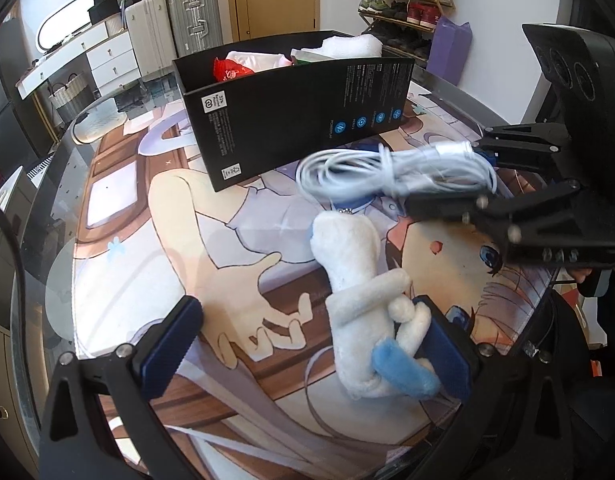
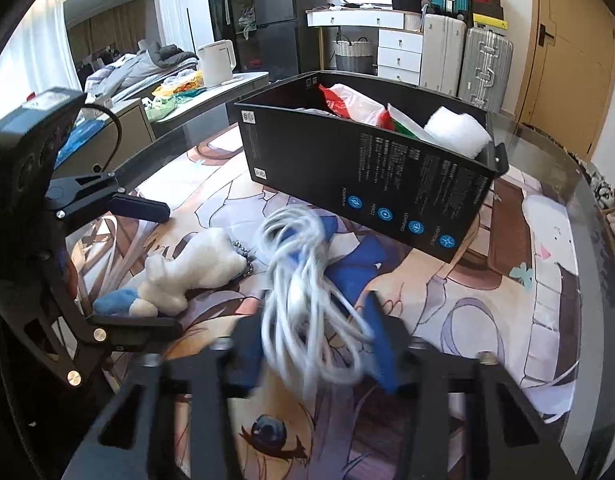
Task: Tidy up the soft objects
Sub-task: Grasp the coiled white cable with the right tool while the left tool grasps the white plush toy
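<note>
Centre frame, the right gripper (image 2: 313, 344) has its jaws closed on a coiled white cable (image 2: 303, 276), seemingly to carry it into the black box (image 2: 371, 172) just behind on the desk (image 2: 547, 280). Lower left, the left gripper (image 1: 307, 344), jaws wide apart, straddles a white plush toy (image 1: 359, 292), holding nothing.

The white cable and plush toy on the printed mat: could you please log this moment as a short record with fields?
surface: printed mat on a glass table
right gripper: shut on the white cable bundle
left gripper: open, the plush toy between its fingers, lying against one pad
plush toy: white with a blue part, lying on the mat
black box: open top, behind the cable, already holding a red and white packet and a white foam piece
left to sort: cable bundle, plush toy
</note>
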A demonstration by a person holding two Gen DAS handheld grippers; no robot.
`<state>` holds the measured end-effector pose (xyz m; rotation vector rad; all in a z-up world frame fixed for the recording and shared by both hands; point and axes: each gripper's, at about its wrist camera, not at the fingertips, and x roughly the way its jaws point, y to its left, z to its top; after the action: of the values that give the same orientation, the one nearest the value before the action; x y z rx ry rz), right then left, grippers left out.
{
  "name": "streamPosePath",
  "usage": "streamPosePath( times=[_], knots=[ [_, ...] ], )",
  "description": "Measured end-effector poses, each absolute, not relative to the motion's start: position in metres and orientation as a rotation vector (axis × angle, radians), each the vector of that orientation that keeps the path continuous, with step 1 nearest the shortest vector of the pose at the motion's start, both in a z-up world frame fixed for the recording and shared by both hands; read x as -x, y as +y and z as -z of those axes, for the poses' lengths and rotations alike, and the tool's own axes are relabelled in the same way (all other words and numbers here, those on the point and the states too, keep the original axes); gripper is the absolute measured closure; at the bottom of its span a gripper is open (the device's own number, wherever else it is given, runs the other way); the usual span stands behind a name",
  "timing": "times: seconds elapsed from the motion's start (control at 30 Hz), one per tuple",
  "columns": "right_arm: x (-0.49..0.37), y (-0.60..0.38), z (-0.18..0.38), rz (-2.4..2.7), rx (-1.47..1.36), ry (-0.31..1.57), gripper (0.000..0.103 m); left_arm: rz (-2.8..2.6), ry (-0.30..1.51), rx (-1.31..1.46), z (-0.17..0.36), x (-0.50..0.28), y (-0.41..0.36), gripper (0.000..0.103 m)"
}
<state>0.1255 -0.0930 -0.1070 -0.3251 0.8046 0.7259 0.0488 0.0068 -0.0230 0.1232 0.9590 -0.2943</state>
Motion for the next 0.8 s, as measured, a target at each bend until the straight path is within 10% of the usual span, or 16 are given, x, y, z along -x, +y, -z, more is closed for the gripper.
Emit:
streamPosePath(
  times=[0.2, 0.37, 0.8],
  knots=[
    [-0.125, -0.101, 0.103, -0.731, 0.303, 0.799, 0.073, 0.328, 0.93, -0.13, 0.019, -0.043, 0.005, 0.024],
    [-0.122, -0.103, 0.099, -0.739, 0.309, 0.787, 0.073, 0.385, 0.909, -0.11, 0.013, -0.039, 0.004, 0.069],
    [-0.117, -0.09, 0.106, -0.79, 0.333, 0.799, 0.053, 0.353, 0.86, -0.057, 0.0, -0.039, 0.018, 0.07]
  ],
)
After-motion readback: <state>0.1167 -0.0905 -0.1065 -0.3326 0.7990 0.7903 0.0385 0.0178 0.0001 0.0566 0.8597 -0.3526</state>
